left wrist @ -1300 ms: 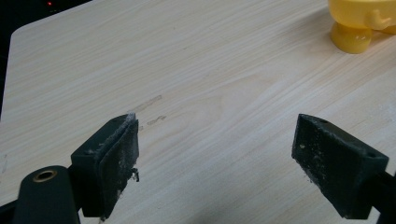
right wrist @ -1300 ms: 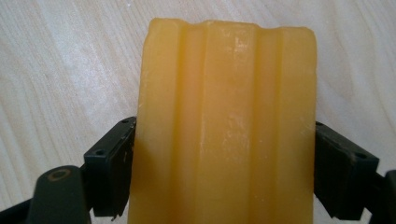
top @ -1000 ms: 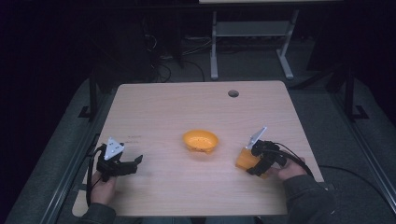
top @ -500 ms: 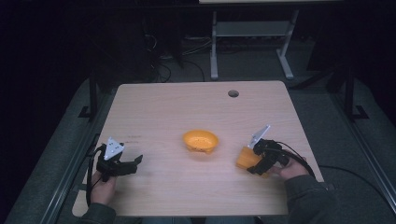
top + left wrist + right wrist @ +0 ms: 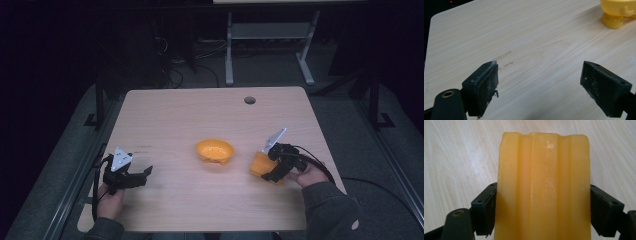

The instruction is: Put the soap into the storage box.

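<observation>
Clamped in the right tongs (image 5: 274,169), lower right of the high view: a translucent orange plastic cup with faceted sides (image 5: 261,164), lying tilted just above the pale wood-grain desk (image 5: 200,115), whether touching it cannot be told. Seen close in the right gripper view as a ribbed orange body (image 5: 544,187) running up the middle of the frame, black pads pressed against both its flanks. Just left of that cup, at the centre of the high view, a shallow orange plastic bowl (image 5: 214,150) standing upright on the desk, apart from the cup. At the lower left of the high view, the left tongs (image 5: 141,176), held in a hand (image 5: 110,200) near the front edge, well apart from bowl and cup. Spread wide in the left gripper view (image 5: 539,85), nothing between the two black pads but bare desk (image 5: 529,45); the yellow-orange foot of the bowl (image 5: 615,15) in the upper right corner of that frame. A round cable hole (image 5: 249,100) near the far edge of the desk, upper right of centre.
</observation>
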`<state>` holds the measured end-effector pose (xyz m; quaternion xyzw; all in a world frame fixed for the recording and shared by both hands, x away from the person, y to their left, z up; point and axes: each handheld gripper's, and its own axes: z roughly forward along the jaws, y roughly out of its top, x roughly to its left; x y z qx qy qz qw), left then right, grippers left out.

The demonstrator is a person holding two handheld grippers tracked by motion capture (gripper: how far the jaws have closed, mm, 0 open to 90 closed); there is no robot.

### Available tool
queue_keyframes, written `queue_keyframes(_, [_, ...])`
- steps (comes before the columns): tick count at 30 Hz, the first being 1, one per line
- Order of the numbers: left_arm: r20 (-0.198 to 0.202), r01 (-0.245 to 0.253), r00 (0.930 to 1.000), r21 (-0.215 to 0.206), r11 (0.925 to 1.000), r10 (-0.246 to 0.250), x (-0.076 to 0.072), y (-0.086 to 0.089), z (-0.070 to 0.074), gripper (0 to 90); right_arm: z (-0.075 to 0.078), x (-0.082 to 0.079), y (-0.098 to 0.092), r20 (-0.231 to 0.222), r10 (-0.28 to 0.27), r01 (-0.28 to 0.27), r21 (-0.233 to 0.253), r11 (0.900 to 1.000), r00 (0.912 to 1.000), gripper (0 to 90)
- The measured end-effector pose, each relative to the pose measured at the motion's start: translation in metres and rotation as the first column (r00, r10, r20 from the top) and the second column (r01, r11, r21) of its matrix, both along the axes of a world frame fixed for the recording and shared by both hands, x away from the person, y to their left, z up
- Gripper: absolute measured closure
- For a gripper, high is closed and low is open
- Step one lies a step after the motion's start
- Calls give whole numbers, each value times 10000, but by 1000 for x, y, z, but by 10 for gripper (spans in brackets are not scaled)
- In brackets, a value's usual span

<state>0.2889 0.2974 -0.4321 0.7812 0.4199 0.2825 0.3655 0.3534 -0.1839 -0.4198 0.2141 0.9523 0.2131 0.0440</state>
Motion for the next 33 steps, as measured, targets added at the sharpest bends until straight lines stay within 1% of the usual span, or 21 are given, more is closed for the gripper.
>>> queue_keyframes(2, [5, -4, 10000, 7, 10000, 4, 0, 0, 0, 141, 1, 1, 1, -32, 32, -32, 13, 10000, 10000, 203])
queue_keyframes(3, [15, -13, 10000, 20, 10000, 13, 0, 0, 0, 141, 4, 3, 3, 38, 106, -106, 74, 9999, 9999, 203])
queue_keyframes(10, [-22, -14, 10000, 43, 10000, 14, 0, 1, 1, 141, 11, 9, 11, 127, 282, -282, 53, 9996, 9995, 203])
queue_keyframes(14, [8, -23, 10000, 39, 10000, 23, 0, 1, 1, 141, 14, 11, 13, 134, 294, -295, 114, 9995, 9995, 203])
queue_keyframes(16, [9, -29, 10000, 25, 10000, 29, 0, 1, 1, 141, 17, 14, 16, 199, 414, -416, 91, 9991, 9989, 204])
queue_keyframes(18, [18, -19, 10000, 27, 10000, 19, 0, 1, 1, 141, 18, 14, 18, 171, 389, -390, 83, 9992, 9991, 204])
queue_keyframes(20, [22, -22, 10000, 34, 10000, 22, 0, 1, 1, 141, 20, 16, 20, 272, 488, -490, 78, 9988, 9984, 203])
queue_keyframes(22, [20, -19, 10000, 34, 10000, 19, 0, 1, 1, 141, 20, 16, 20, 272, 488, -490, 78, 9988, 9984, 203])
queue_keyframes(29, [28, -28, 10000, 24, 10000, 28, 0, 1, 1, 141, 28, 22, 26, 329, 609, -612, 88, 9981, 9976, 204])
queue_keyframes(31, [19, -33, 10000, 21, 10000, 33, 0, 1, 1, 141, 31, 24, 27, 342, 626, -632, 173, 9978, 9975, 204])
queue_keyframes(33, [26, -29, 10000, 28, 10000, 29, 0, 1, 1, 141, 33, 25, 30, 363, 639, -644, 115, 9979, 9973, 204])
